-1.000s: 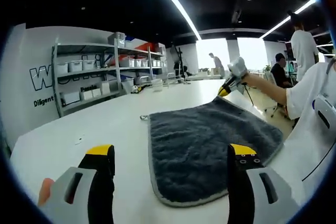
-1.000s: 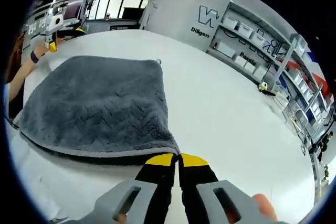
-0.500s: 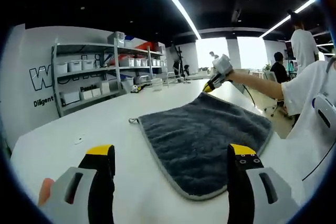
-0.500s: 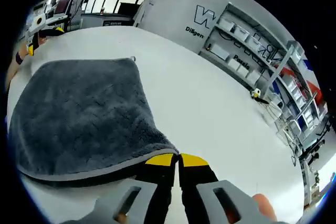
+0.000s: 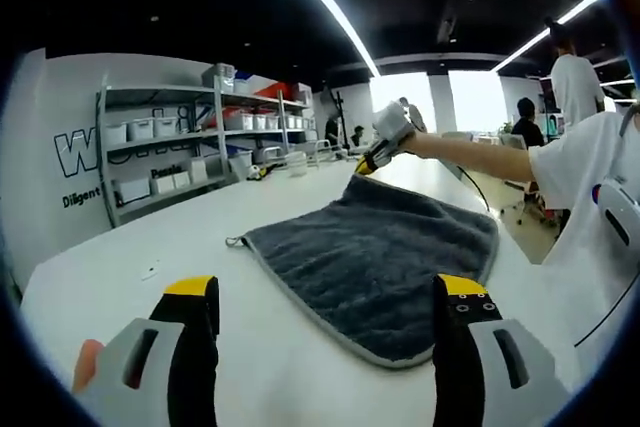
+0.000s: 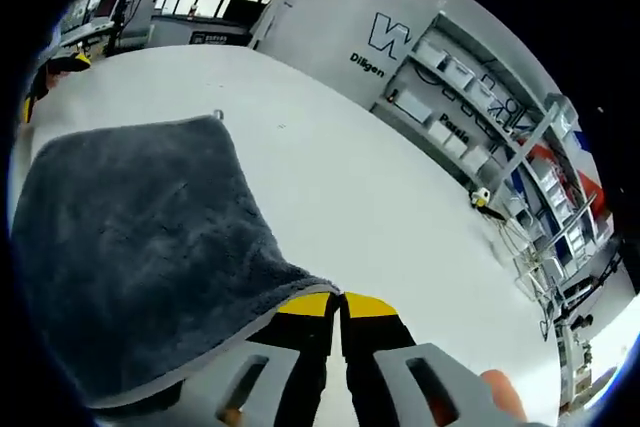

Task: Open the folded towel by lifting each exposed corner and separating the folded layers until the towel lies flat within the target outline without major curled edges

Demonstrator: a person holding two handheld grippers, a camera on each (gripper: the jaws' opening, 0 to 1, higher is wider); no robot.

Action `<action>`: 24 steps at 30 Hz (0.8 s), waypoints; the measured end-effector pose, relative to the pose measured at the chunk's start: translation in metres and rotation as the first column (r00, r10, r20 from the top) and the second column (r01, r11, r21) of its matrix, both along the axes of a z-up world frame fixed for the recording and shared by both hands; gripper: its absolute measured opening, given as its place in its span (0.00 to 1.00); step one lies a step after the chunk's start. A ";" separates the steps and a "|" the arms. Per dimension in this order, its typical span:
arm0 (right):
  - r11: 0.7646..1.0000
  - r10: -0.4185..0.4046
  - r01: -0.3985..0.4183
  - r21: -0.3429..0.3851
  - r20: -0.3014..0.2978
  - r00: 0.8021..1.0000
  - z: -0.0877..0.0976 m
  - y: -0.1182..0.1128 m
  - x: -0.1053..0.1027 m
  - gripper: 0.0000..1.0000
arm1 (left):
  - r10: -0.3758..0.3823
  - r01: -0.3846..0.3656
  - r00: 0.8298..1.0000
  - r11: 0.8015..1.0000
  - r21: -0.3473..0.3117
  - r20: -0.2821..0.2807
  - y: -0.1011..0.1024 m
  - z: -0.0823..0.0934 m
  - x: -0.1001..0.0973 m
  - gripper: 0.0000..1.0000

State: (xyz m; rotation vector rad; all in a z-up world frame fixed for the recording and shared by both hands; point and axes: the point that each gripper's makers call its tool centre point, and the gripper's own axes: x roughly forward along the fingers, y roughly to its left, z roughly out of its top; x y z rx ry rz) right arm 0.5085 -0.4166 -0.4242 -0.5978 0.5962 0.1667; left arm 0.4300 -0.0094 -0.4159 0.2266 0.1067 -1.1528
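A dark grey towel (image 5: 375, 247) with a pale grey edge lies spread on the white table (image 5: 150, 247). In the left gripper view my left gripper (image 5: 325, 302) stands open above the table's near part, with nothing between its yellow-tipped fingers (image 5: 190, 292). My right gripper (image 5: 368, 162) reaches in from the right on a person's arm and holds the towel's far corner. In the right gripper view my right gripper (image 6: 338, 303) is shut on that corner of the towel (image 6: 130, 237), which spreads away to the left. A small hang loop (image 5: 233, 242) sticks out at the towel's left corner.
Metal shelves (image 5: 170, 142) with white bins stand against the wall with dark lettering, beyond the table's far edge. People (image 5: 575, 87) stand and sit at the right. A person's white sleeve (image 5: 590, 187) is close on the right. Bare table spreads left of the towel.
My right gripper has pulled the towel's far corner further away and to the left, so the towel has slid and stretched across the table. My left gripper has stayed open and still.
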 end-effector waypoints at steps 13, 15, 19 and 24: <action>0.995 0.026 -0.024 -0.094 0.022 0.999 0.009 0.016 0.048 0.00 | 0.002 -0.001 1.000 1.000 -0.022 0.012 0.002 0.007 -0.001 0.86; 0.994 0.027 -0.024 -0.104 0.029 0.999 0.011 0.020 0.055 0.00 | 0.004 -0.004 1.000 1.000 -0.022 0.012 0.003 0.007 0.000 0.86; 0.993 0.039 -0.033 -0.116 0.049 0.998 0.017 0.030 0.068 0.00 | 0.004 -0.004 1.000 1.000 -0.014 0.010 0.003 0.004 0.000 0.86; 0.988 0.046 -0.035 -0.148 0.074 0.996 0.020 0.039 0.083 0.00 | 0.000 0.001 1.000 1.000 -0.016 0.012 0.003 0.004 -0.001 0.86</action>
